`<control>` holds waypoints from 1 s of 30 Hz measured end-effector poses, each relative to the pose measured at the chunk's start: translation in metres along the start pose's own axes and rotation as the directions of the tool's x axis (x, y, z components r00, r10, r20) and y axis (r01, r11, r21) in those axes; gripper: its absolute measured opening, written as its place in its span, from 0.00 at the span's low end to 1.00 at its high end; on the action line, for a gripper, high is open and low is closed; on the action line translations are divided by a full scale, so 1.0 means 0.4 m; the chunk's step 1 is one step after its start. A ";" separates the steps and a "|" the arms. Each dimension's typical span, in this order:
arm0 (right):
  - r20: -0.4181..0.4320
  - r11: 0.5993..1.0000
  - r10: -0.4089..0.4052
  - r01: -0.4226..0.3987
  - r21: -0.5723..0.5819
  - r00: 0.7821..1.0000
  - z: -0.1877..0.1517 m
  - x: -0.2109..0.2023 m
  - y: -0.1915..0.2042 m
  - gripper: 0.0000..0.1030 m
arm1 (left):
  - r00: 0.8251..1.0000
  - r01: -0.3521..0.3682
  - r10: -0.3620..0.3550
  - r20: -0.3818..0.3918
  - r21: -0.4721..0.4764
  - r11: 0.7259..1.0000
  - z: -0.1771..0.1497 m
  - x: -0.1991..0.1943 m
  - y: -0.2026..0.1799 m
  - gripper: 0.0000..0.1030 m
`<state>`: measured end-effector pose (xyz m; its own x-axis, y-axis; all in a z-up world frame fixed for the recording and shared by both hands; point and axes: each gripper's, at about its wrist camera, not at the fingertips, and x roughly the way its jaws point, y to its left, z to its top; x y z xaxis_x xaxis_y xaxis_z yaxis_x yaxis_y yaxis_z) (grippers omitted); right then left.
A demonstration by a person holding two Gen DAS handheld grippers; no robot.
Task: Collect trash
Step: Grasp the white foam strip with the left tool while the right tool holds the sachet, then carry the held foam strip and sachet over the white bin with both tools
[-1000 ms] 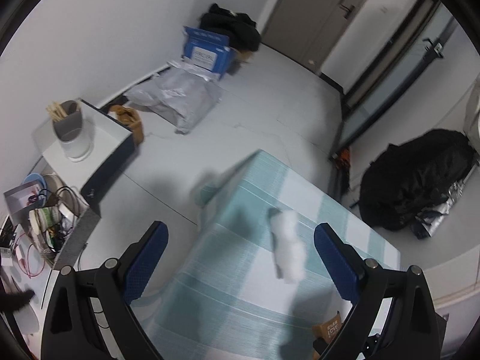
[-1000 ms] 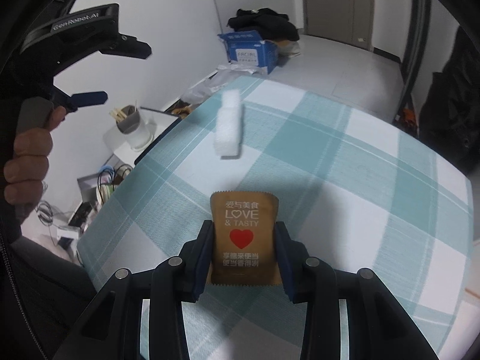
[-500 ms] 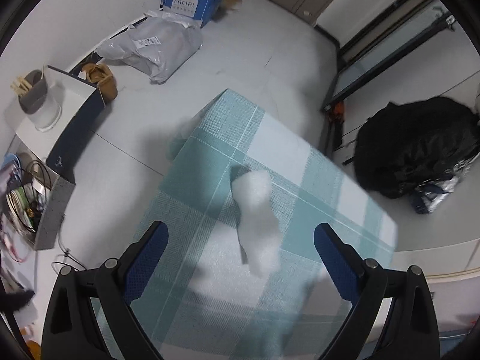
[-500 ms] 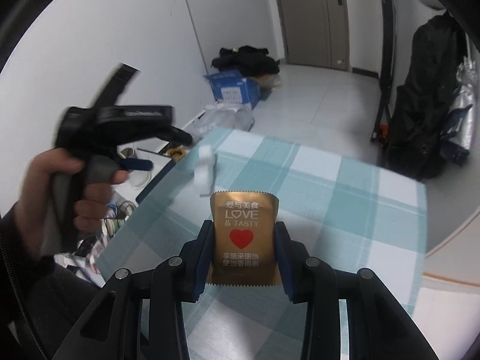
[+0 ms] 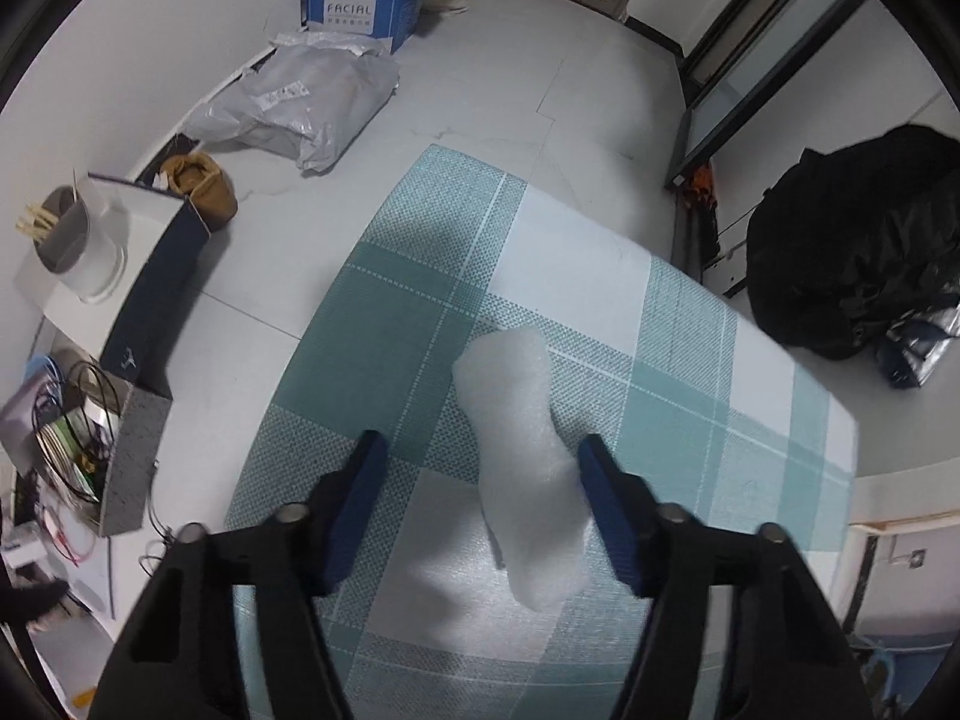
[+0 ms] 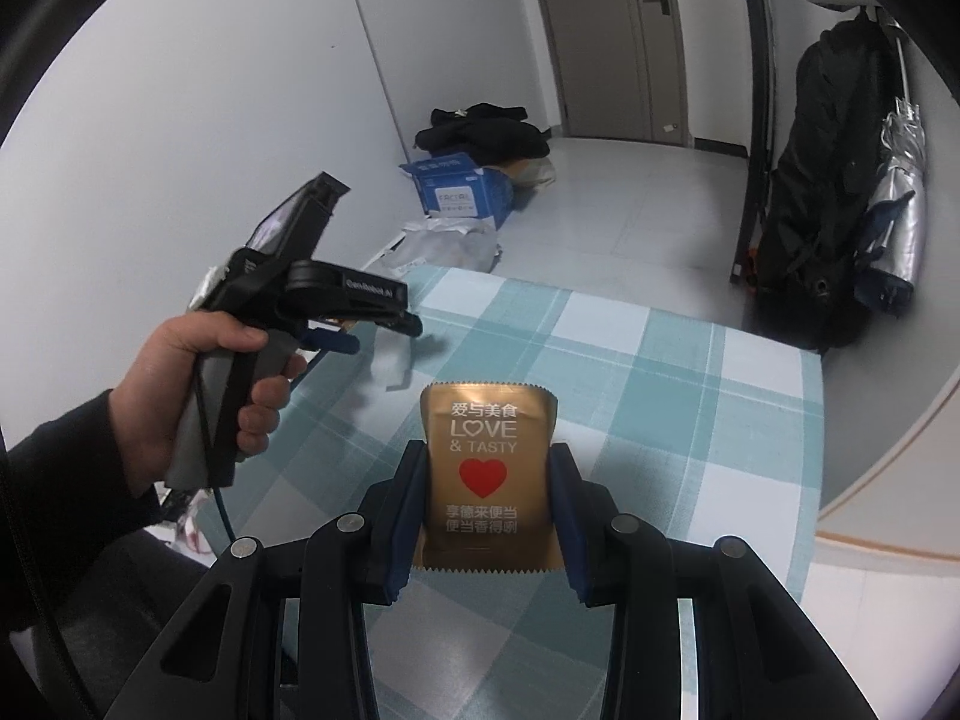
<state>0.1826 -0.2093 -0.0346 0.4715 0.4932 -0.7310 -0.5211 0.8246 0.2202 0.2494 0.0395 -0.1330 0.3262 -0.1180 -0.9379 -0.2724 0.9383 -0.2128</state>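
Observation:
A white foam wrap (image 5: 522, 480) lies on the table with the teal checked cloth (image 5: 690, 360). My left gripper (image 5: 480, 441) points down over it and its jaws are closing. The foam sits between the blue fingers: the right pad is at its edge, the left pad still stands apart. In the right wrist view, a hand (image 6: 204, 384) holds that left gripper (image 6: 384, 336) above the foam wrap (image 6: 393, 366). My right gripper (image 6: 489, 456) is shut on a gold snack packet (image 6: 489, 420) with a red heart, held above the table (image 6: 690, 390).
On the floor beyond the table are a blue FACIAL carton (image 5: 360, 0), a grey plastic mailer bag (image 5: 300, 102) and a black bag (image 5: 858, 252). To the left stand a white box with a cup of sticks (image 5: 78, 240) and a bin of cables (image 5: 66, 420).
My left gripper has sunk toward the foam wrap and its jaws have narrowed around it. My right gripper has risen and drawn back with the packet.

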 end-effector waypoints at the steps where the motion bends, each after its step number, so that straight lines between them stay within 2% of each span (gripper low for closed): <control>1: 0.000 1.000 0.002 -0.002 0.000 1.000 0.001 0.000 0.002 0.37 | 1.000 -0.007 0.007 0.002 0.005 1.000 -0.003 -0.002 0.000 0.45; 2: 0.000 1.000 0.004 -0.004 0.000 1.000 0.003 -0.001 0.004 0.37 | 1.000 -0.003 0.003 0.002 0.002 1.000 -0.004 -0.002 0.000 0.44; 4: 0.002 1.000 0.005 -0.005 -0.004 1.000 0.003 -0.003 0.008 0.37 | 1.000 0.015 -0.015 -0.005 -0.004 1.000 -0.006 -0.002 -0.001 0.32; 7: -0.002 1.000 0.006 -0.006 -0.006 1.000 -0.001 0.001 0.009 0.37 | 1.000 0.019 -0.019 -0.017 0.005 1.000 -0.004 0.003 -0.008 0.20; 30: -0.017 1.000 -0.008 0.008 0.009 1.000 -0.002 0.029 0.008 0.37 | 0.997 0.078 -0.079 0.025 0.057 0.995 -0.017 -0.034 -0.023 0.18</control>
<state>0.1860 -0.2012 -0.0429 0.4634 0.4820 -0.7436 -0.5107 0.8310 0.2204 0.2410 0.0304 -0.1200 0.3690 -0.1841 -0.9110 -0.1946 0.9432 -0.2695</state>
